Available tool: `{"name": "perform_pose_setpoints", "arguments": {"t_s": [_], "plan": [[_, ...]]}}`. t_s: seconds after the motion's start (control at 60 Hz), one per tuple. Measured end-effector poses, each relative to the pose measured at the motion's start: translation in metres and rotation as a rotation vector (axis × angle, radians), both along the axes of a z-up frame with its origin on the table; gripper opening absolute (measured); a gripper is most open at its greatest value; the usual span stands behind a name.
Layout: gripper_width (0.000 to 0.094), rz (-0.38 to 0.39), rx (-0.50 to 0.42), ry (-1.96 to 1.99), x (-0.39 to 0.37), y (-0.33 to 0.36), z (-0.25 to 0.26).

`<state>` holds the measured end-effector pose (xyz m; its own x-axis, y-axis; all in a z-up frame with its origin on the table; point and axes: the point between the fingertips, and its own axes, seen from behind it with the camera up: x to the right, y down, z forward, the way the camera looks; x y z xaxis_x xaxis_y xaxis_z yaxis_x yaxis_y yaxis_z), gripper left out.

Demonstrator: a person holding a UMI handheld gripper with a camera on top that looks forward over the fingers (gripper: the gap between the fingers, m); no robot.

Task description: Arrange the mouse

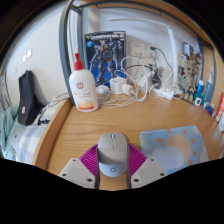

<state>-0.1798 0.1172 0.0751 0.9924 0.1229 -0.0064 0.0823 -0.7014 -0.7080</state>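
Note:
A grey-white computer mouse (pixel 113 155) sits between my fingers, its front pointing away over the wooden table (pixel 90 125). My gripper (pixel 112 163) is shut on the mouse: the magenta pads (pixel 91 158) touch both of its sides with no gap showing. A light blue mouse pad (pixel 172 146) lies on the table just to the right of the mouse and the right finger. I cannot tell whether the mouse rests on the table or is held just above it.
A white bottle with a red cap (pixel 83 85) stands beyond the fingers to the left. A box with a robot picture (pixel 104 52) leans at the back. White cables and plugs (pixel 140 88) lie at the back. A black object (pixel 27 96) stands off the table's left edge.

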Motion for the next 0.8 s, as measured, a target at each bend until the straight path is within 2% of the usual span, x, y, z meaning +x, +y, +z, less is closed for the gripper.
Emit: {"name": "perform_pose_setpoints", "arguments": {"t_s": [0.117,0.133,0.2,0.217,0.233,0.317,0.383,0.4,0.5,0.517,0.567,0.65,0.667,0.8], "plan": [[0.0348,0.028,-0.034,0.023,-0.008,0.027,0.008],[0.0348,0.046,-0.034,0.036,0.004,0.003,0.008],[0.0348,0.069,-0.008,0.046,0.007,0.001,0.039],[0.0347,0.085,-0.009,0.049,0.001,0.028,0.044],[0.0348,0.095,0.01,0.056,0.004,0.012,0.046],[0.0347,0.128,0.072,0.027,0.016,0.036,0.103],[0.0347,0.133,0.131,-0.006,0.043,0.066,0.16],[0.0346,0.13,0.143,-0.01,0.043,0.05,0.151],[0.0348,0.11,0.186,-0.053,0.093,0.093,0.203],[0.0347,0.103,0.189,-0.06,0.094,0.071,0.192],[0.0345,0.083,0.18,-0.076,0.118,0.077,0.194],[0.0347,0.049,0.15,-0.079,0.15,0.109,0.191],[0.0346,0.046,0.142,-0.077,0.151,0.083,0.177],[0.0346,0.046,0.023,-0.115,0.169,0.102,0.124]]}}
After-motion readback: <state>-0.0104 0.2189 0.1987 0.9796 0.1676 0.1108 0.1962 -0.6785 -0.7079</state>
